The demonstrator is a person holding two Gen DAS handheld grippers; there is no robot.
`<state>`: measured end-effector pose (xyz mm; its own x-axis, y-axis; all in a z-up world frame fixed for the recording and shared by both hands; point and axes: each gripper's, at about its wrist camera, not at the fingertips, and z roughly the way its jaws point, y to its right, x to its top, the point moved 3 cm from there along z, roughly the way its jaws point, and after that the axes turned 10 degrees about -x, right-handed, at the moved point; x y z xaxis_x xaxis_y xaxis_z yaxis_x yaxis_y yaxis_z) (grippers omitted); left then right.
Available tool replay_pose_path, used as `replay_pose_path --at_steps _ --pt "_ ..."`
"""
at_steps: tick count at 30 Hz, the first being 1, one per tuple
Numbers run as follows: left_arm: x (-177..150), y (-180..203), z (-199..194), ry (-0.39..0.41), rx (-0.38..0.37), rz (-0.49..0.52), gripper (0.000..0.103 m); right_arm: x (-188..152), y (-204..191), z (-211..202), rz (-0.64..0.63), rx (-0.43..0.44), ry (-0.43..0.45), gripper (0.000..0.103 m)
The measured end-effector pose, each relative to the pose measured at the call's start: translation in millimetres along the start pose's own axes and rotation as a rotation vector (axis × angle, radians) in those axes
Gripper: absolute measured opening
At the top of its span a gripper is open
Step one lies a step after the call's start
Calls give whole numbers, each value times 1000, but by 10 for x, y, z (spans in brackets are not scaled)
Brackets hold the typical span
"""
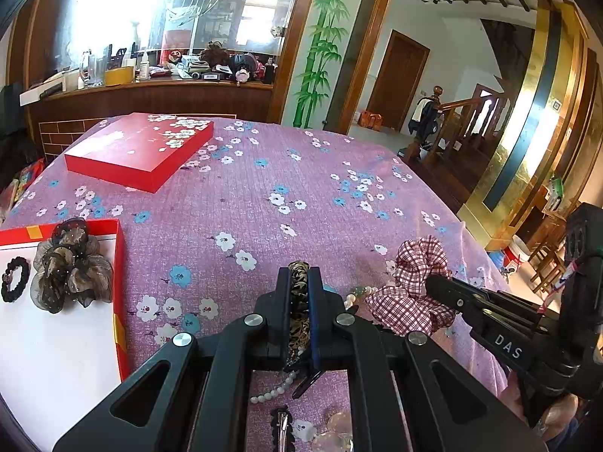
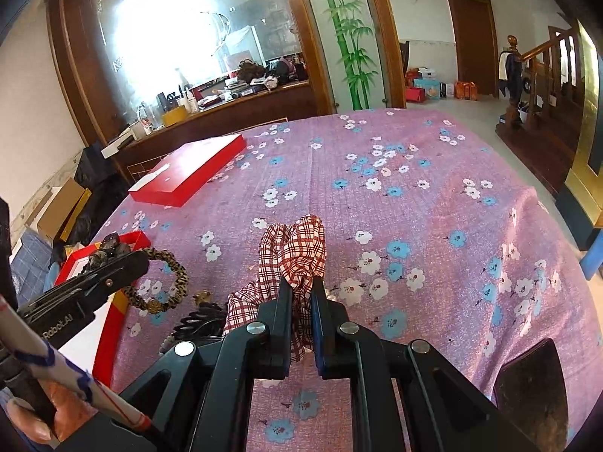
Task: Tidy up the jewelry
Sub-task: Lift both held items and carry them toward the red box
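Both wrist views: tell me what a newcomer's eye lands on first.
First, the left tool, shut on a leopard-print hair tie, and the right tool, shut on a red plaid scrunchie, both near the front of the pink floral tablecloth. Next, the closed red box lying far left on the cloth. Then the open red tray at the left edge, holding a gauzy brown bow and a black hair tie.

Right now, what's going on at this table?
A person is sorting hair accessories with two handheld tools. The left tool is shut on a leopard-print hair tie; the right tool is shut on a red plaid scrunchie. The open red box already holds a brown organza flower and a black hair tie.
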<state>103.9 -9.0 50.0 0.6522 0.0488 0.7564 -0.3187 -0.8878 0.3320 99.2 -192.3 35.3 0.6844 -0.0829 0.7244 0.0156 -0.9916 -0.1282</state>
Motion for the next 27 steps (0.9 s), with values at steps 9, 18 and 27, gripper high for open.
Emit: replay_pose_path --at_steps 9,18,27 --pt "-39 -19 34 -17 -16 -19 7 -6 43 73 25 34 -22 9" --pt "-98 -101 -9 48 57 -26 7 -80 169 -32 113 89 -14 9" --pt "-171 -264 -16 109 133 -53 7 -108 247 -12 124 52 16 9"
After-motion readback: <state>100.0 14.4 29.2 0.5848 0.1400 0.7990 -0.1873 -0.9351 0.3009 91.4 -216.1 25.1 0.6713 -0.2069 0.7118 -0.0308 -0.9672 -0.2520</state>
